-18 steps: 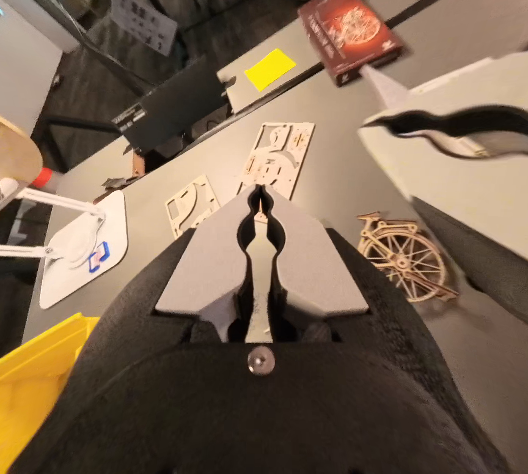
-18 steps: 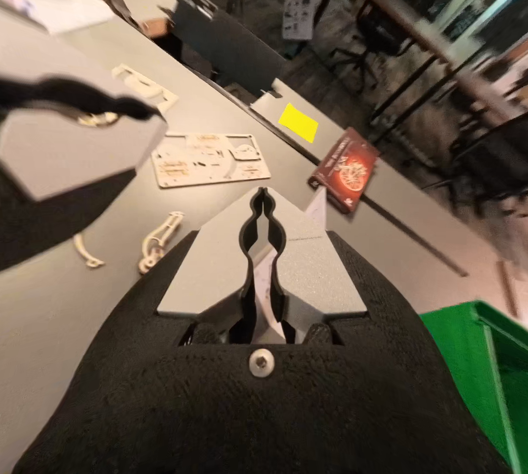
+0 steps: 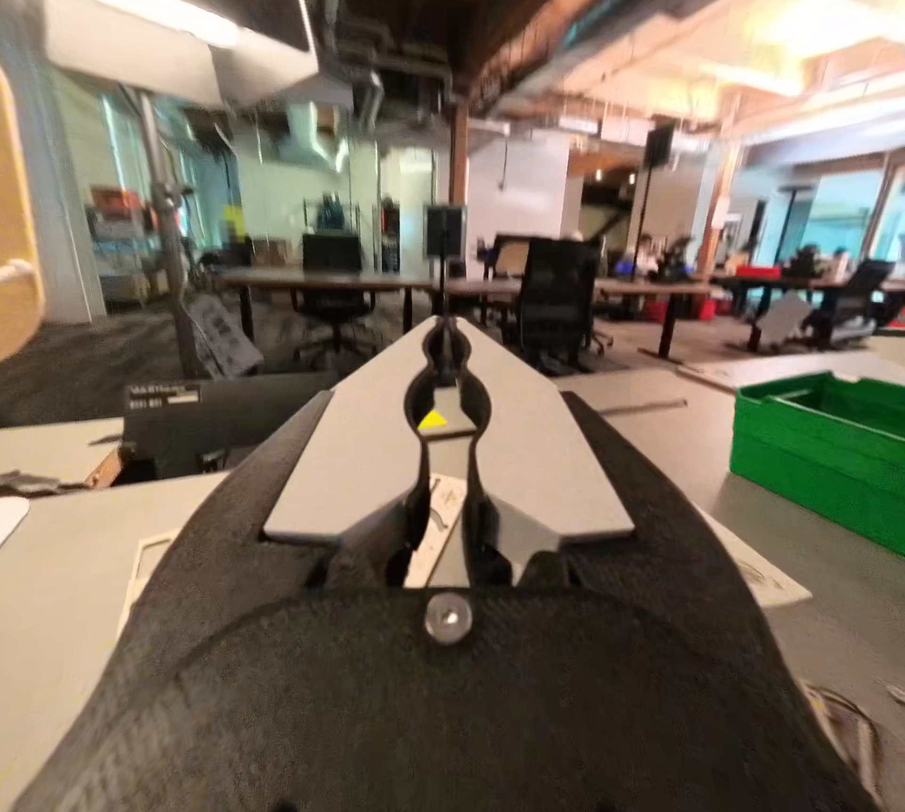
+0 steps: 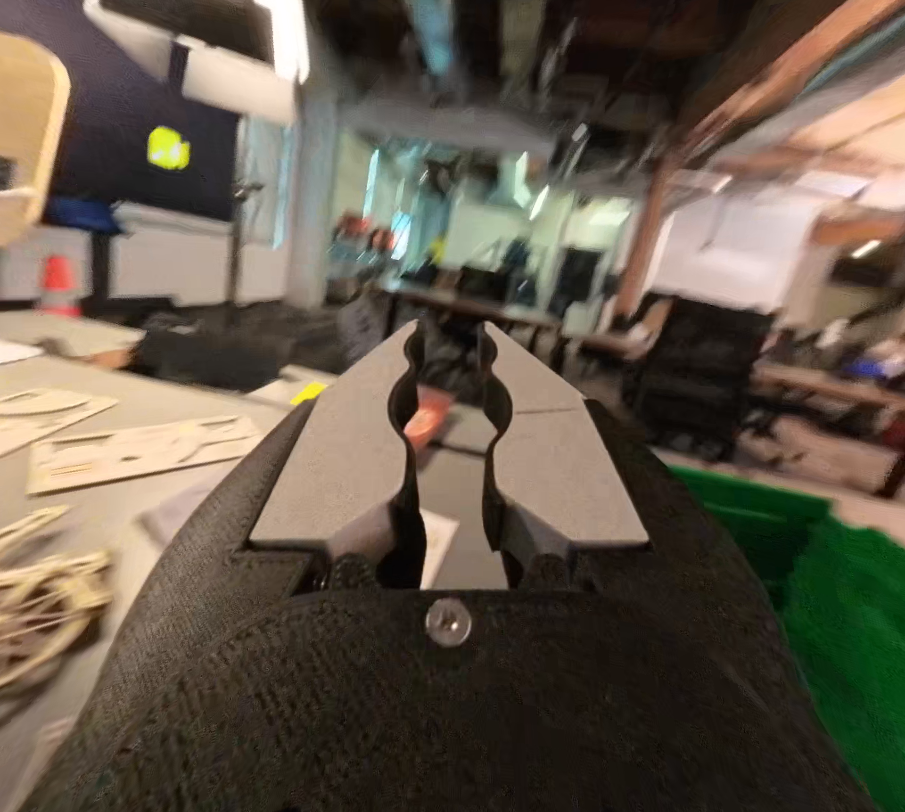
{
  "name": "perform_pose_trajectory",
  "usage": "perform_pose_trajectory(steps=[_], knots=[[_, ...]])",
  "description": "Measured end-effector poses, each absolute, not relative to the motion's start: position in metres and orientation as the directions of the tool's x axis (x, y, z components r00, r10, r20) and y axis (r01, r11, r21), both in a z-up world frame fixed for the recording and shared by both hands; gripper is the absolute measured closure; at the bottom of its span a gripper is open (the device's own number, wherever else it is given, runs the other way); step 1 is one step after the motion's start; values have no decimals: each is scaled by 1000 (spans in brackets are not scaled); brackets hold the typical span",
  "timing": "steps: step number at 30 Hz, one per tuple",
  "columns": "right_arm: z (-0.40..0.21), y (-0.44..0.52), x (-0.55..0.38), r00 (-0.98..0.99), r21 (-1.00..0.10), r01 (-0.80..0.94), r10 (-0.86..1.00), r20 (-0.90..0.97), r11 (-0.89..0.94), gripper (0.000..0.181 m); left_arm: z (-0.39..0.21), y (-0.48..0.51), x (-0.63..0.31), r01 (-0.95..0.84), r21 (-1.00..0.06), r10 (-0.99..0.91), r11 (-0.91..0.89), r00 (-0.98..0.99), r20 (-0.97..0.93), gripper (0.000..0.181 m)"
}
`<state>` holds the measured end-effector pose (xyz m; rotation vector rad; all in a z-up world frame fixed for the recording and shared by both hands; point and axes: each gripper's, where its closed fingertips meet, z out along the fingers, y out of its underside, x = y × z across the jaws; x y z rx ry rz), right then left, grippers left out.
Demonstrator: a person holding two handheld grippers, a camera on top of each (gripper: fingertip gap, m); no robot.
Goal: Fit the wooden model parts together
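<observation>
Room: both cameras look level across an open office; desks, black chairs and ceiling lights sit far back, all heavily blurred
Table (image 3: 63,558): grey top spreading under both grippers; a second grey top lies beyond it
Green crate (image 3: 813,455): sitting on the table to the right in the left wrist view; its near corner fills the right edge of the right wrist view (image 4: 803,558)
Left gripper (image 3: 446,323): grey fingers drawn together, tips touching or all but touching; nothing between them; held above the table and pointing out at the room
Right gripper (image 4: 450,328): fingers parted by a clear gap along their whole length; nothing in that gap; also clear of the table
Wooden sheets (image 4: 137,450): flat pale cut-out panels lying on the table left of the right gripper; one strip also shows under the left gripper's fingers (image 3: 440,524)
Wooden model (image 4: 44,602): spoked wheel shape at the lower left of the right wrist view, resting on the table; too smeared for detail
Yellow note (image 3: 432,420): small bright patch on the far top, glimpsed between the left fingers
Red box (image 4: 427,421): a reddish sliver seen through the right gripper's gap; lying on the table beyond
</observation>
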<state>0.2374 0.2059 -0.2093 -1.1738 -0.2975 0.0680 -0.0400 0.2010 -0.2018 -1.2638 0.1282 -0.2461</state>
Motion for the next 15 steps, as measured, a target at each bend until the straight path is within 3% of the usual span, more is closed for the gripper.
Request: perform_pose_trajectory(steps=[5,15], knots=[[-215,206,253,938,-780,292,-8,346,553,161,-226,222,-35,34,-925,-175,379,984,-35,162],[-244,203,230,889,-756,364,39,456,544,143,-247,203,-2,-97,-904,-196,416,961,-193,146]])
